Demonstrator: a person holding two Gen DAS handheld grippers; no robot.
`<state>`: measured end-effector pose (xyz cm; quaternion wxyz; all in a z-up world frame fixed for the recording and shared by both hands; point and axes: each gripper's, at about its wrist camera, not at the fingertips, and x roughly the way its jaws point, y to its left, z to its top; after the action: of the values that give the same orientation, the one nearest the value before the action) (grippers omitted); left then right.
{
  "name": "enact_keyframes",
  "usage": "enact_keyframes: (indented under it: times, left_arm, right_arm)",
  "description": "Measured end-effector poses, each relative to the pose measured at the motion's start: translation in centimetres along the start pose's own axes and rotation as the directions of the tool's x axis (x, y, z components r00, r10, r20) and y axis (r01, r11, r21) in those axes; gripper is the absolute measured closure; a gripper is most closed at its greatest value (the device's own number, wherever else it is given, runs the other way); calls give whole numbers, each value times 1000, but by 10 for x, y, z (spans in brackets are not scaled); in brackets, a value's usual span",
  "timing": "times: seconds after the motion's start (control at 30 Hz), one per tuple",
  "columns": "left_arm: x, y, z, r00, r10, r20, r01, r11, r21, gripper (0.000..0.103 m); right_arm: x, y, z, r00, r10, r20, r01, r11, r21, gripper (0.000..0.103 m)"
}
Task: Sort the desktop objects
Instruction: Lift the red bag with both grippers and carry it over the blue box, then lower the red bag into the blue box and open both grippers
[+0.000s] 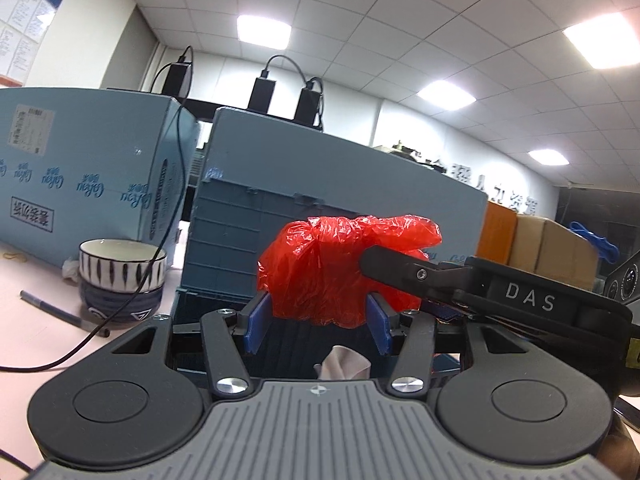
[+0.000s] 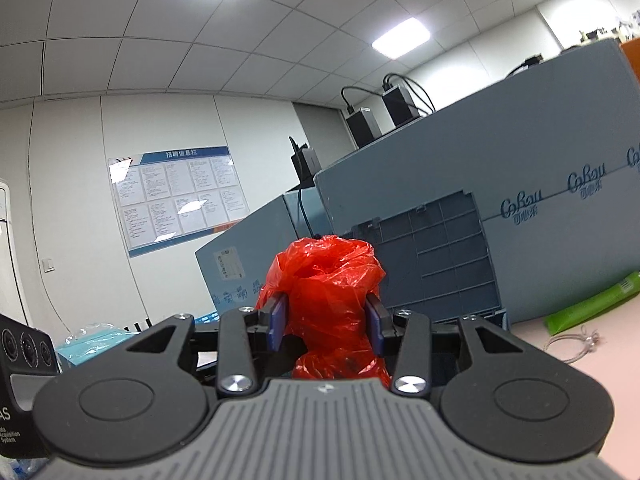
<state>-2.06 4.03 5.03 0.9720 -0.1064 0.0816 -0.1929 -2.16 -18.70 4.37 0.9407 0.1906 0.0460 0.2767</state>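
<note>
A crumpled red plastic bag (image 1: pixel 332 268) sits between the blue pads of my left gripper (image 1: pixel 318 326), which is shut on its lower part. My right gripper (image 2: pixel 326 326) is also shut on the same red bag (image 2: pixel 328 292), and its black finger (image 1: pixel 404 270) reaches in from the right in the left wrist view. The bag is held up in front of a blue-grey plastic crate (image 1: pixel 224 240). A crumpled white tissue (image 1: pixel 342 362) lies below the bag, inside the crate opening.
Two stacked striped bowls (image 1: pixel 122 276), a pen (image 1: pixel 60 314) and a black cable (image 1: pixel 100 328) lie on the pink desk at left. Large blue cartons (image 1: pixel 80 168) stand behind. A green packet (image 2: pixel 592 306) and a wire loop (image 2: pixel 576 346) lie at right.
</note>
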Motion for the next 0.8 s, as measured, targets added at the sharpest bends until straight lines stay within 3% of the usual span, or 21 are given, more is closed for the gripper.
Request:
enact_keyframes:
  times: [0.8]
  left_arm:
    - [11, 9, -2, 993, 98, -58, -100, 994, -36, 57]
  right_arm:
    - [17, -12, -1, 992, 36, -125, -21, 993, 115, 58]
